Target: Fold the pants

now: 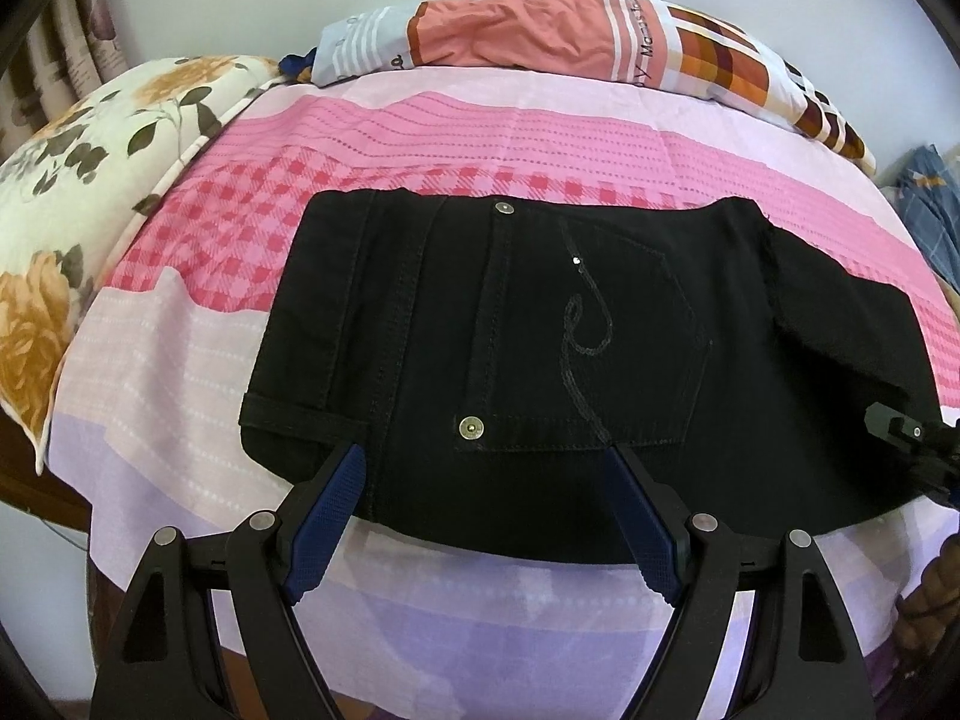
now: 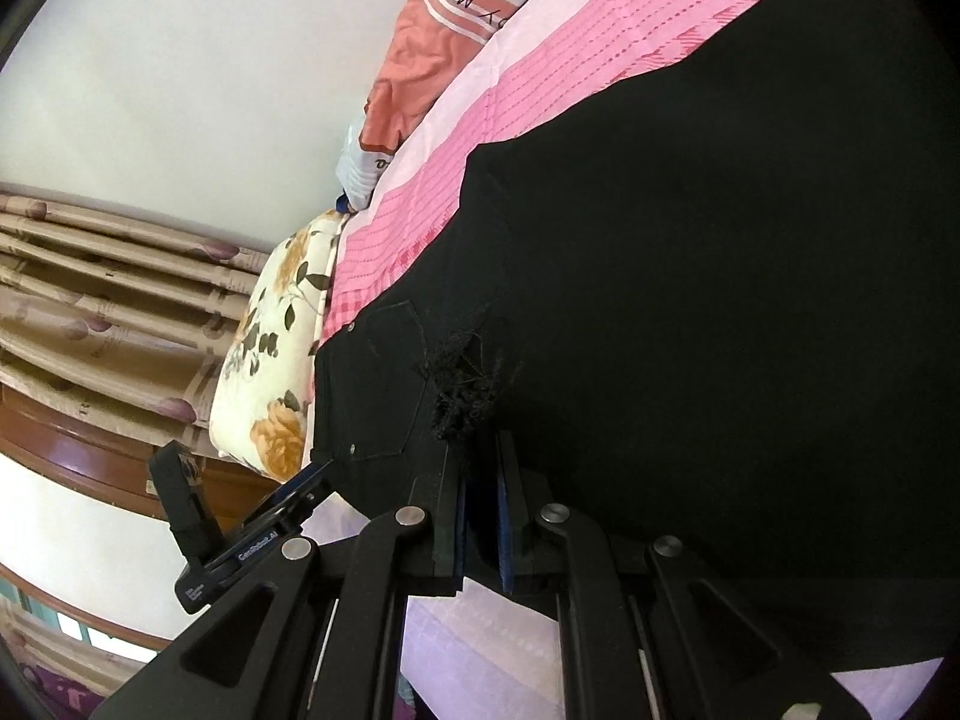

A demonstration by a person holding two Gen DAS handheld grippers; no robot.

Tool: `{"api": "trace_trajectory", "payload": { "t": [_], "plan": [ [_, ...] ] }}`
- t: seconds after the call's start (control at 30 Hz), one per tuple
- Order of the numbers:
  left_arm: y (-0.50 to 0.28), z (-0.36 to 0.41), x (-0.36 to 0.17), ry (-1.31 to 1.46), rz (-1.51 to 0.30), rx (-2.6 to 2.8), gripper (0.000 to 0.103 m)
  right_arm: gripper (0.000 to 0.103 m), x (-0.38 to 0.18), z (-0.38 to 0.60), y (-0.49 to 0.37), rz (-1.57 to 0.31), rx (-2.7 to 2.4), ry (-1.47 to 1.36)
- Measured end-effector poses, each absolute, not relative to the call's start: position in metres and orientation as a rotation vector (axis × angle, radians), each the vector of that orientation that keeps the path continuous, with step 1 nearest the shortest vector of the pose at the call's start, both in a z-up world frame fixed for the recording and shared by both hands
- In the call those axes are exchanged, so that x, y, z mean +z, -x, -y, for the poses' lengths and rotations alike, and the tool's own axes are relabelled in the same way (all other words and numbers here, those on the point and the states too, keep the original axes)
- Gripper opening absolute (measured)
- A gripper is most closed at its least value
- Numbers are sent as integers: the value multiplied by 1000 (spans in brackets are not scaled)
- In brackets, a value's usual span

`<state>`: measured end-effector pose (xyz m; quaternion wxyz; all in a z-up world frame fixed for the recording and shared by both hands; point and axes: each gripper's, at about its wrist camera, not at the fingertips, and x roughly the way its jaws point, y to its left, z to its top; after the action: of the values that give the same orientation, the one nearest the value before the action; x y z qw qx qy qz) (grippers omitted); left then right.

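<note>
Black pants [image 1: 540, 348] lie folded on the pink patterned bed sheet [image 1: 420, 138], back pocket with a curly stitched design facing up. My left gripper [image 1: 486, 456] is open, its blue-padded fingers resting over the near edge of the pants by the waistband. In the right wrist view the pants [image 2: 720, 300] fill the right side. My right gripper [image 2: 480, 450] is shut on a frayed edge of the pants [image 2: 468, 384]. The right gripper also shows at the right edge of the left wrist view [image 1: 912, 432]. The left gripper shows at lower left of the right wrist view [image 2: 312, 474].
A floral pillow [image 1: 72, 228] lies at the bed's left. A striped orange and checked pillow [image 1: 570, 36] lies along the far side by the white wall. Curtains [image 2: 120, 276] and a wooden bed frame [image 2: 72, 444] are at left. Blue cloth [image 1: 930, 204] sits far right.
</note>
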<state>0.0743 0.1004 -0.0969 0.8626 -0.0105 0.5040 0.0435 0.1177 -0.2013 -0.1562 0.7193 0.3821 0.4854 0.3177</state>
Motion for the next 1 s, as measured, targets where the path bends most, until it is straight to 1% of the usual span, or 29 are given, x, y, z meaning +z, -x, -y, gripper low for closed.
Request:
{"api": "trace_trajectory", "payload": {
  "t": [0.7, 0.87, 0.97, 1.0],
  "plan": [
    [-77, -103, -103, 0, -1083, 95, 81, 10, -148, 182, -114, -1099, 738, -725],
    [-78, -101, -105, -19, -1087, 97, 82, 14, -149, 178, -115, -1116, 746, -714],
    [-78, -100, -105, -26, -1089, 95, 83, 20, -148, 177, -114, -1115, 771, -735],
    [-78, -99, -105, -27, -1090, 94, 83, 24, -148, 177, -114, -1112, 793, -762]
  ]
}}
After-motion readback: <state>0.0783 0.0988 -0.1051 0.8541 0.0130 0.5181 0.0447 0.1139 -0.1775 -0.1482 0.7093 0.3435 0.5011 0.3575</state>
